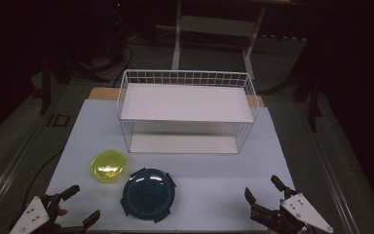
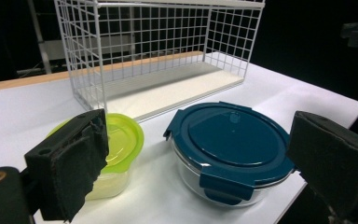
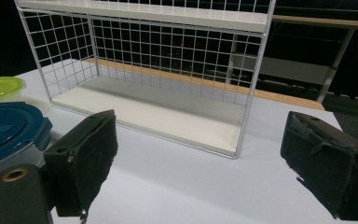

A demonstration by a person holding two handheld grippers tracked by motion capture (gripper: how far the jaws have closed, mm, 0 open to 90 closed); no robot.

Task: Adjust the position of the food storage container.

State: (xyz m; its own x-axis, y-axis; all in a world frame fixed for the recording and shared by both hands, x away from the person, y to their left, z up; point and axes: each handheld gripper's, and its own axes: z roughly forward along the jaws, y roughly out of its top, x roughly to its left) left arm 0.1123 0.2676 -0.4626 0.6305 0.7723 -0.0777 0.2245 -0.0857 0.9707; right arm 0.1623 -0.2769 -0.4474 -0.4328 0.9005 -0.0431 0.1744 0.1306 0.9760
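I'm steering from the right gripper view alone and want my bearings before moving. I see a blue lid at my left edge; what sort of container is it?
Observer: The left gripper view shows a round clear-walled container under that blue lid, with clip tabs around the rim.
Operator: And the green thing behind it?
Observer: A smaller yellow-green lidded tub, standing apart from the blue one, nearer the wire rack.
Operator: Where is the other gripper?
Observer: The left gripper is at the table's near left corner, jaws open, facing both containers.
Operator: Anything on the rack's top shelf?
Observer: The high view shows nothing on the top shelf.
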